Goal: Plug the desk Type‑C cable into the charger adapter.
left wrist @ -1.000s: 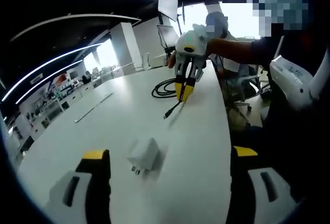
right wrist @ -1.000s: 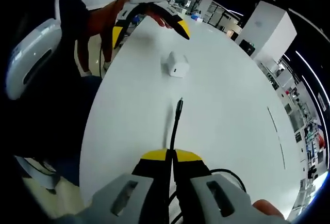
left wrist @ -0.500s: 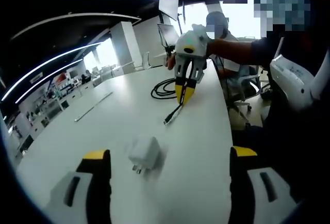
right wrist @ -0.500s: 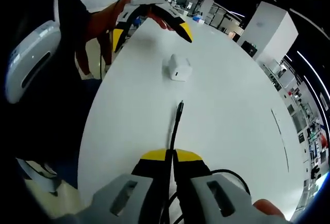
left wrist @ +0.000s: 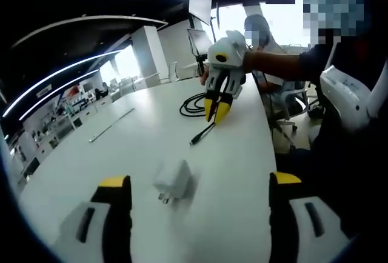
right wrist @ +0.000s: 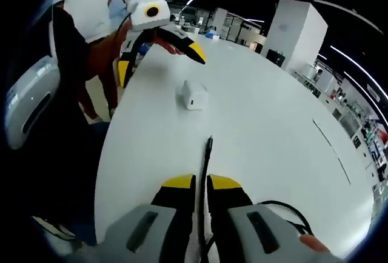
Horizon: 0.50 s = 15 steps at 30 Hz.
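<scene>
— So, how do we hold the right tongs (right wrist: 201, 182)?
— We have them nearly closed around the black Type‑C cable (right wrist: 206, 157); its plug points to the white charger adapter (right wrist: 193, 94) but stays apart from it.
— And the left tongs (left wrist: 193, 184)?
— Wide apart, grasping nothing. The adapter lies between them on the white tabletop (left wrist: 236, 154); the cable's coil (left wrist: 193, 103) rests farther away.

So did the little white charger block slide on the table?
No. The charger adapter lies in the same spot beside the left gripper's open fingers, its prongs facing the same way; the right gripper pinches the cable.
</scene>
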{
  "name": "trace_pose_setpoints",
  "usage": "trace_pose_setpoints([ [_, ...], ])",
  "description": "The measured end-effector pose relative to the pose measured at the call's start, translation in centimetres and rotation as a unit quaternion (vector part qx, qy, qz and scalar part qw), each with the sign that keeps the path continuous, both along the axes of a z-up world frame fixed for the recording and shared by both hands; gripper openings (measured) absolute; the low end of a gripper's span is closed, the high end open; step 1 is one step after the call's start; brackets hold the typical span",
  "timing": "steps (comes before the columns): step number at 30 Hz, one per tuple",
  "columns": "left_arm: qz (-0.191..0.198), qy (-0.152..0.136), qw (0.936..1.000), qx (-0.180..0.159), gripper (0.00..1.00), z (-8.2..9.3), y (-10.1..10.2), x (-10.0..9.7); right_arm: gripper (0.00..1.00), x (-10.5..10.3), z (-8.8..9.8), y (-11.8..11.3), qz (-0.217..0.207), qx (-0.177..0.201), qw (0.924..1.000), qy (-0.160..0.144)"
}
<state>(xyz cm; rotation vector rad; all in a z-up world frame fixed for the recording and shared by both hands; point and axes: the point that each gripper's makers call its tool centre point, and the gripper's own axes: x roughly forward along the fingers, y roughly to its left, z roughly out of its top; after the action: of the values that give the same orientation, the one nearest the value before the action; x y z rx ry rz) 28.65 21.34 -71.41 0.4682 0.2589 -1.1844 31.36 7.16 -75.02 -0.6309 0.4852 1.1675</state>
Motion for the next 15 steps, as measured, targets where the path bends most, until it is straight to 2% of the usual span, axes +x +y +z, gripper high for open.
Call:
trace_pose_setpoints([
  [1,0.0,0.0,1.0,0.0,0.94,0.0,0.0,0.0,0.07,0.4,0.0,0.5,-0.011,0.013,0.9999,-0.003],
  [7,0.003,0.0,1.0,0.001,0.93,-0.1,0.0,0.1,0.07,1.2,-0.3,1.1,-0.027,0.027,0.9993,0.005],
  [15,0.003,0.003,1.0,-0.003,0.93,-0.2,0.0,0.4,0.07,1.5,-0.4,2.0,-0.024,0.035,0.9991,0.01],
])
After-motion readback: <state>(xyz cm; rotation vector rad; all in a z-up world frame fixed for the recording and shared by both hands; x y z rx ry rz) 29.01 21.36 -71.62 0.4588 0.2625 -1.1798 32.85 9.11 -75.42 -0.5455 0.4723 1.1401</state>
